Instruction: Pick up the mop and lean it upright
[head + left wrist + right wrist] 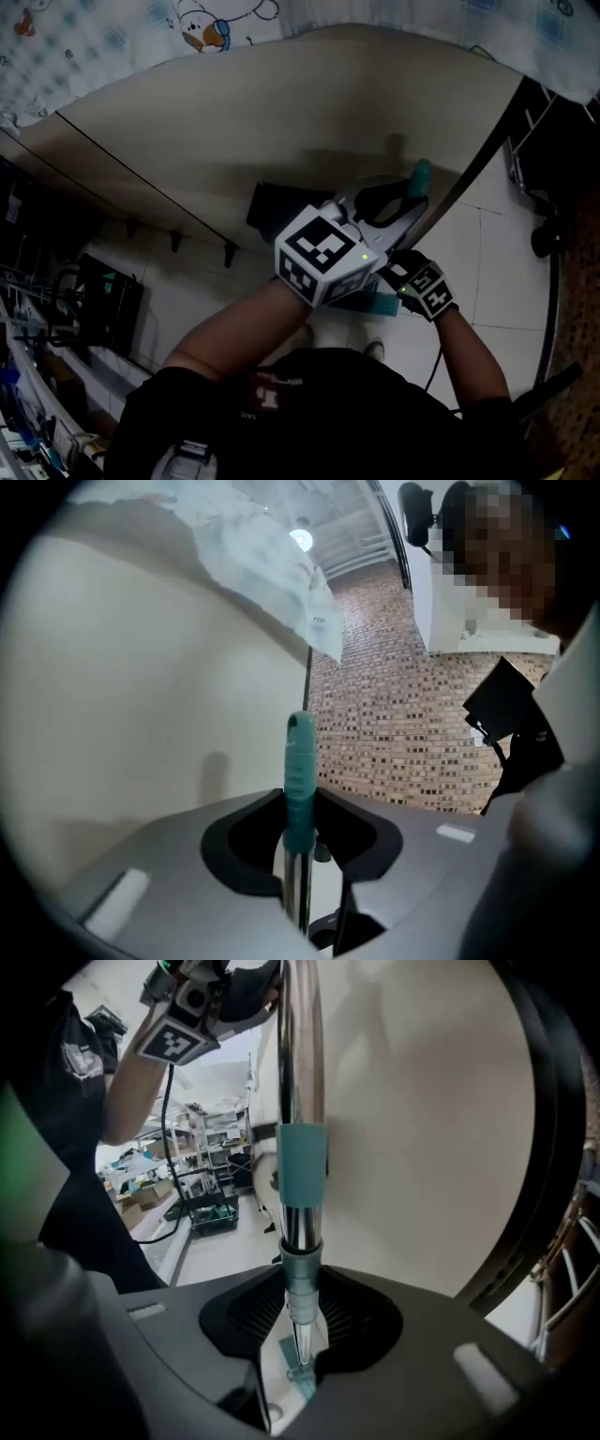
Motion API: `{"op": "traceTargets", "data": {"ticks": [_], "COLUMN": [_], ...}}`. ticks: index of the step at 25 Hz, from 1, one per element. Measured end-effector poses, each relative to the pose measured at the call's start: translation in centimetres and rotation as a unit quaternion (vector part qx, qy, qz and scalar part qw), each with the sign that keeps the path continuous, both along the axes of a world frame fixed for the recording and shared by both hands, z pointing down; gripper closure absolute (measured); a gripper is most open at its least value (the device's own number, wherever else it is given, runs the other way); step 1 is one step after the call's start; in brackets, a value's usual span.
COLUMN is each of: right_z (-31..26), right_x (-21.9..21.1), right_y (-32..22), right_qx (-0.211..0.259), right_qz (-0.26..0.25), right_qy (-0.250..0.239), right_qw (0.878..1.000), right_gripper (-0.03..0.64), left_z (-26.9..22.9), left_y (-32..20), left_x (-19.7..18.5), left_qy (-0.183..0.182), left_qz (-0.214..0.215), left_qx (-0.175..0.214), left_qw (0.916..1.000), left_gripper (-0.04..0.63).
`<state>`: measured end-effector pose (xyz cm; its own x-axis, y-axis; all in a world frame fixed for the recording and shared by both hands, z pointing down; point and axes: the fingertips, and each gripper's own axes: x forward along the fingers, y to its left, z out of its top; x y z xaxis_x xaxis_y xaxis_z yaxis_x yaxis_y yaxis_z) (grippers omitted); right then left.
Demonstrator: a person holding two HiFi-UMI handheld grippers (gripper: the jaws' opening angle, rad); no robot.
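The mop is in hand, the left gripper jaws clenched on its teal handle tip and the right gripper jaws grasping the shaft below; it is not yet leaned against the beige wall.

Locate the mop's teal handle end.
In the left gripper view, the teal handle end pokes up, clamped in the left gripper, with the cream wall behind; the right gripper holds the pole lower down.

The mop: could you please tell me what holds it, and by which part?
The left hand-held gripper clamps the teal handle grip of the mop; the right hand-held gripper clamps its metal pole lower down.
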<state>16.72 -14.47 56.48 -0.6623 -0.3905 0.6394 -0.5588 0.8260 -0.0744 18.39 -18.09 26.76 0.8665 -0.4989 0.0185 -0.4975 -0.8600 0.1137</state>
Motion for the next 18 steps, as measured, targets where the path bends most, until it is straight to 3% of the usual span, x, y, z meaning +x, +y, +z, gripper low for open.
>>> {"op": "traceTargets", "data": {"ticks": [4,18], "right_z": [-5.1,-23.3], "right_x": [0.8,-0.3], "right_y": [0.5,1.6], "right_qx": [0.018,0.063], "right_qz": [-0.002,-0.023], "right_qy": [0.008,-0.004], "right_qw": [1.0,0.998], "right_gripper": [0.489,0.488], "left_z": [-5.5,-24.2], "left_y": [1.2,4.1], "left_x": [0.1,-0.2], "left_qy": [0.011,0.045], "left_qz": [0.021,0.122], "left_qx": [0.037,0.079], "left_qw": [0.999,0.9883], "left_gripper": [0.497,0.491]}}
